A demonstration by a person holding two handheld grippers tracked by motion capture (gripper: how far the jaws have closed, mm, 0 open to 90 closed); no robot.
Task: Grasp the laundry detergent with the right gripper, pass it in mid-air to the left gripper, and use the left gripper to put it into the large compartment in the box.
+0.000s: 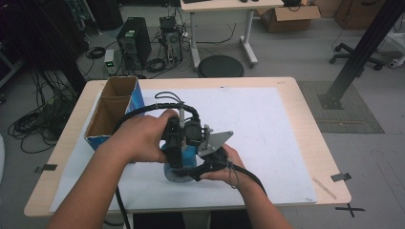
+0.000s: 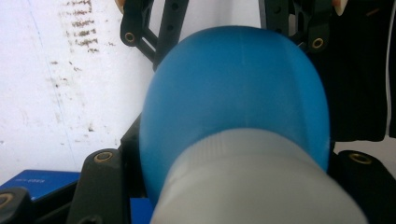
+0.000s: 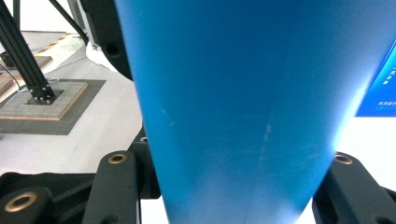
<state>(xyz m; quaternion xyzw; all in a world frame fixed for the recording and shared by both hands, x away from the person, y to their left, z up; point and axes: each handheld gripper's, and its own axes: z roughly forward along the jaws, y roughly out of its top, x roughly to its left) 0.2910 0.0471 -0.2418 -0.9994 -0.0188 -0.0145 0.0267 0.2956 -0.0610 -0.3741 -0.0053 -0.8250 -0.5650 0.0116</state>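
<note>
One blue bottle [image 1: 179,168] with a white cap is held low in the middle of the frame, above the white sheet on the desk [image 1: 286,86]. It is grasped by two grippers: the left gripper [image 1: 175,143] is clenched around its rounded shoulder, the right gripper [image 1: 206,164] around its body. If the two pulls are misaligned, the smooth bottle could be twisted loose and dropped. One open cardboard box [image 1: 112,112] is seen at the upper left.

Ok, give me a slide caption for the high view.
Both hand-held grippers, left gripper and right gripper, close on a blue bottle beside an open cardboard box.
</note>
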